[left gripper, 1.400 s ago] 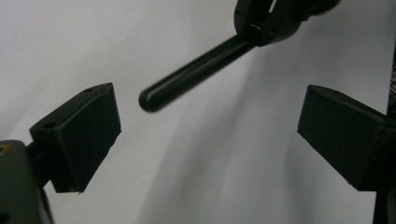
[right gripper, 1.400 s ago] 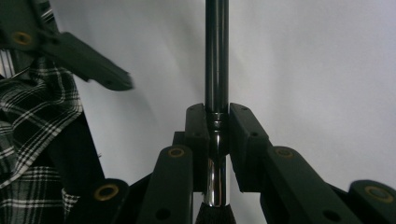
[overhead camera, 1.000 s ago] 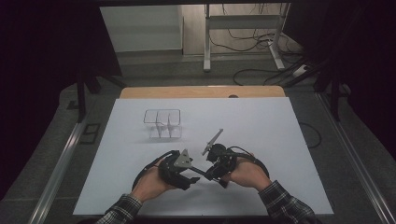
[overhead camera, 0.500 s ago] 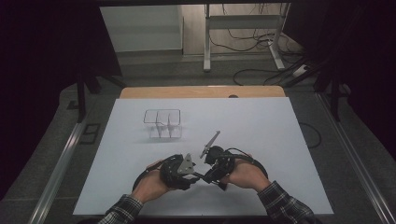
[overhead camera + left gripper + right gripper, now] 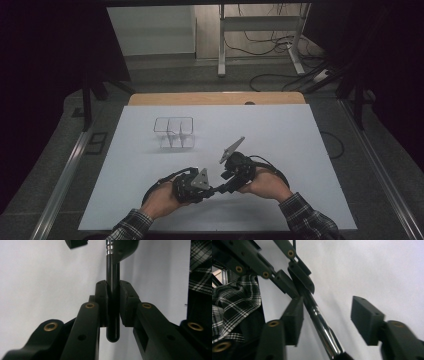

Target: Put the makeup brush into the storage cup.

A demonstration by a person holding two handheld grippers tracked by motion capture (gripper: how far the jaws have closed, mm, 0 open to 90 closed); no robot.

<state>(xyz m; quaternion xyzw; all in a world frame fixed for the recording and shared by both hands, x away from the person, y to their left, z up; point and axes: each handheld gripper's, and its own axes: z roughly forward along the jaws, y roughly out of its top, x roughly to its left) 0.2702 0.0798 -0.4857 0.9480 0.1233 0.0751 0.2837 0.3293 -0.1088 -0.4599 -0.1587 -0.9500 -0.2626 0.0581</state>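
A handover is under way: the left gripper [image 5: 113,302] pinches the black-handled tool [image 5: 112,315], while the right gripper [image 5: 325,315] has just been opening around its metal shaft, at 3 o'clock. Next, right should withdraw clear.

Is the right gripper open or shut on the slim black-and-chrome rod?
Open: the right gripper has just been opening; its far pad stands clear of the slim black-and-chrome rod.

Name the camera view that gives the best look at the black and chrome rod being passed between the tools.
The left gripper view: the rod stands centred, clamped by the left tool. The right gripper view shows its chrome stretch slanting past one pad of the right tool, whose jaws have just been opening. In the high view the hands hide most of it.
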